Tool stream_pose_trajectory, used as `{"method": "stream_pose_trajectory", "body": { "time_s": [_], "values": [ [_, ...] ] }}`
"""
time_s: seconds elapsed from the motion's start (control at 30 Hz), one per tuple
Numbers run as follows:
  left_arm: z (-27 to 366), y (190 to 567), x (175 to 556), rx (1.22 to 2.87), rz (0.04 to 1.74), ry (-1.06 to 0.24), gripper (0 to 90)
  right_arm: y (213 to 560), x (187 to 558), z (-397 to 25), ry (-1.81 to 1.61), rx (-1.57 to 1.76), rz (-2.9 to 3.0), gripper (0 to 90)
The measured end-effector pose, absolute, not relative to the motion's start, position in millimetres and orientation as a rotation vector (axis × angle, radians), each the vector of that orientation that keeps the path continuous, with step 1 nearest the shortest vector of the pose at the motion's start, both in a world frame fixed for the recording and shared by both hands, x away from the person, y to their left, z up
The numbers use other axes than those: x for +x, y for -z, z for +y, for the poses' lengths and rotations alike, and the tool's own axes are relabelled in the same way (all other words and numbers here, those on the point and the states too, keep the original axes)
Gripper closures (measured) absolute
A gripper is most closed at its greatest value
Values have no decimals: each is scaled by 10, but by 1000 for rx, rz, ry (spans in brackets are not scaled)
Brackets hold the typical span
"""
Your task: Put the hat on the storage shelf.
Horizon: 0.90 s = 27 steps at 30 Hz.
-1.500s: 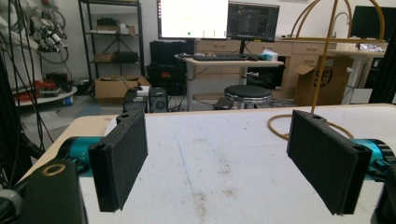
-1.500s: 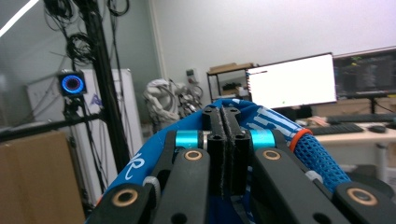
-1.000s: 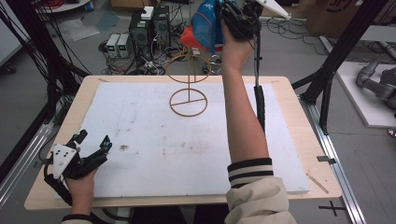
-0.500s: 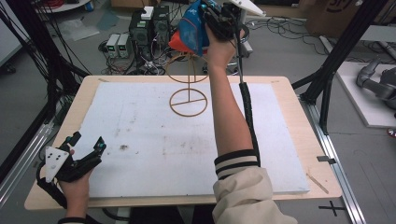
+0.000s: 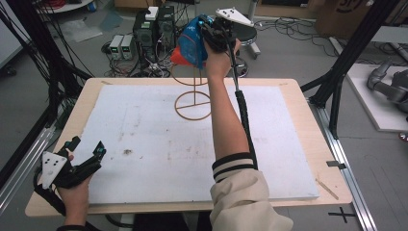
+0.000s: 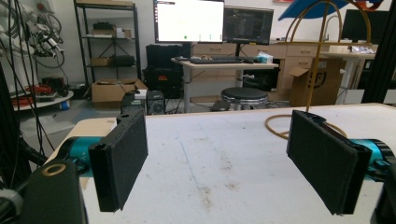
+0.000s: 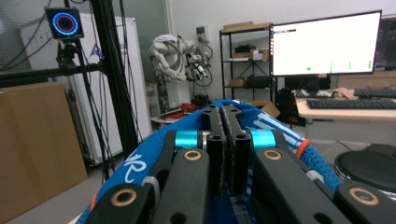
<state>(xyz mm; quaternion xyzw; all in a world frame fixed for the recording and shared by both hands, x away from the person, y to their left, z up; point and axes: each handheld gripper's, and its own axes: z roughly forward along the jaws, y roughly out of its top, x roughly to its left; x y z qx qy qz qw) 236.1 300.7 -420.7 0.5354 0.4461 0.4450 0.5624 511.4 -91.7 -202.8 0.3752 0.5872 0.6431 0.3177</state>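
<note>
Left gripper (image 5: 86, 154): held low at the near left corner of the white table mat (image 5: 159, 144), jaws spread wide and empty, nothing between the pads (image 6: 122, 161). It takes no part in the work at present.

Wire stand (image 5: 193, 98): stands at the far middle of the mat on a ring base, with a slim upright rod and a hoop at the top. It looks light and likely to tip under any sideways pull.

Blue cap (image 5: 190, 44): blue fabric with an orange-red portion, held raised at the top of the stand, just by the hoop. Whether it touches the hoop cannot be told.

Right gripper (image 5: 211, 33): arm stretched forward, jaws pinched tight together on the cap's fabric (image 7: 133, 170).

Handling judgement: the cap is light and soft and will sag and swing. Hold at a firm seam or the brim, and lower it straight over the hoop.
</note>
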Motion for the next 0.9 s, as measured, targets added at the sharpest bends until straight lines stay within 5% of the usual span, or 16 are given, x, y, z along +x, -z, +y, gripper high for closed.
{"method": "stream_pose_trajectory", "body": {
  "time_s": [0.67, 0.83, 0.9],
  "values": [
    [3005, 4204, 2352, 1262, 1045, -1048, 208, 2136, 5023, -893, -1607, 946, 1587, 846],
    [2999, 4200, 2351, 1262, 1044, -1046, 208, 2122, 4934, -970, -1606, 922, 1573, 759],
    [2993, 4202, 2354, 1259, 1043, -1046, 208, 2115, 4884, -1001, -1587, 912, 1570, 649]
  ]
}}
